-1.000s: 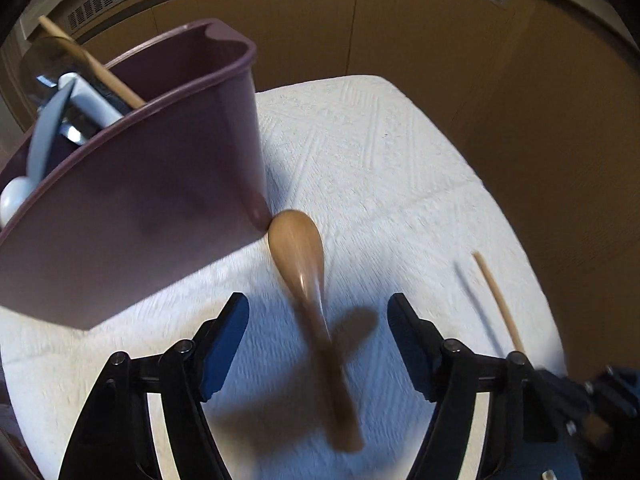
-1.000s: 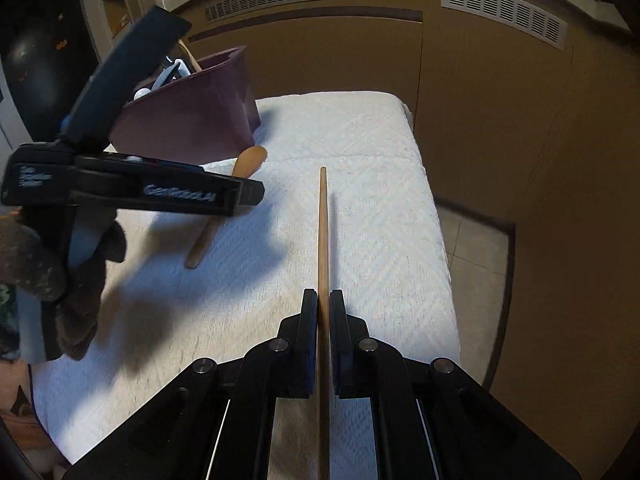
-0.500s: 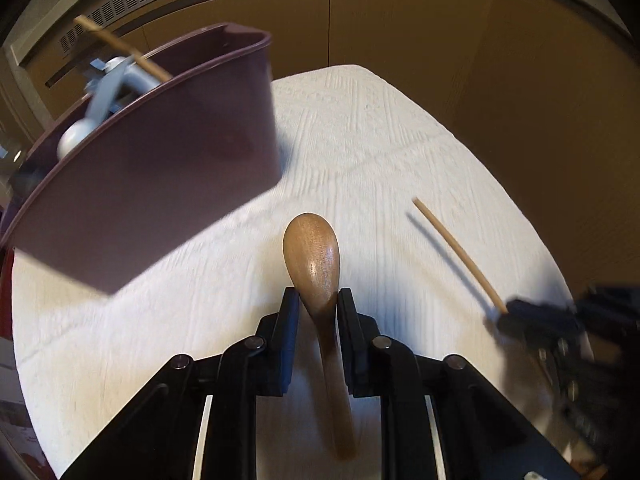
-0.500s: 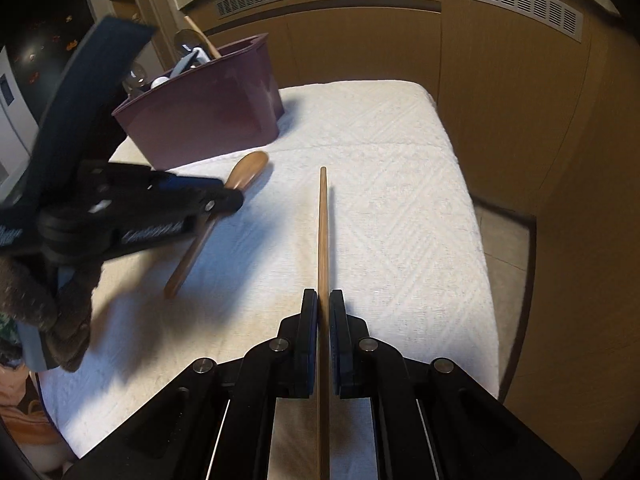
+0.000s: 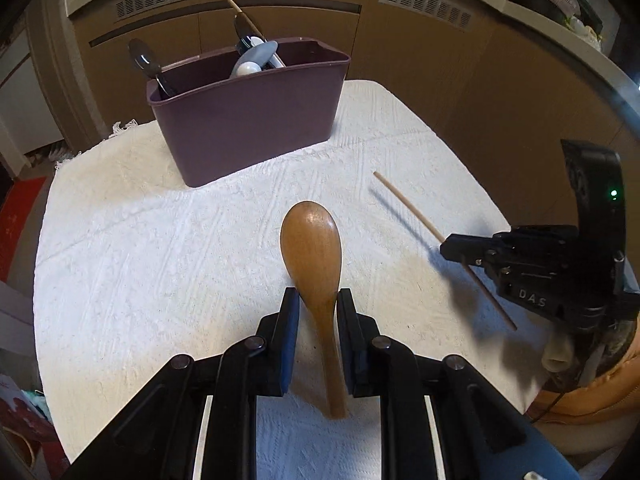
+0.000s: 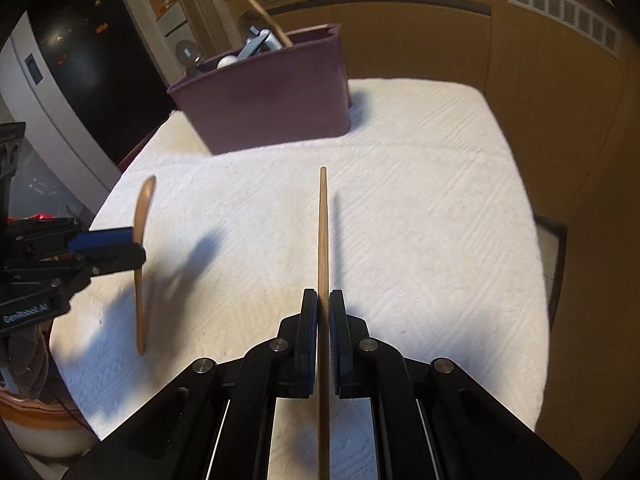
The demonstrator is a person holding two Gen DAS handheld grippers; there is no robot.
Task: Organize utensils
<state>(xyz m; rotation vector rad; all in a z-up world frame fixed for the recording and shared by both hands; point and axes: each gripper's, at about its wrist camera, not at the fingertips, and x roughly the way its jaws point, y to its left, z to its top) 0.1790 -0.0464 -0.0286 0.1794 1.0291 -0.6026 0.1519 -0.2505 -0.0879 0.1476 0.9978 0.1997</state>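
My left gripper (image 5: 317, 300) is shut on the handle of a brown wooden spoon (image 5: 312, 240) and holds it above the white cloth, bowl pointing toward the bin. It also shows in the right wrist view (image 6: 141, 248). My right gripper (image 6: 323, 300) is shut on a thin wooden chopstick (image 6: 323, 224), held above the cloth; it also shows in the left wrist view (image 5: 408, 204). A maroon utensil bin (image 5: 248, 116) stands at the far side of the cloth, holding several spoons and a chopstick.
The white textured cloth (image 5: 160, 240) covers the table. Brown cabinet panels (image 5: 460, 80) stand behind and to the right. The table's right edge drops to the floor (image 6: 548, 256). A dark appliance (image 6: 80, 60) is far left.
My left gripper closed on the wooden spoon and lifted it off the cloth, backing away from the bin. My right gripper kept hold of the chopstick and raised it.
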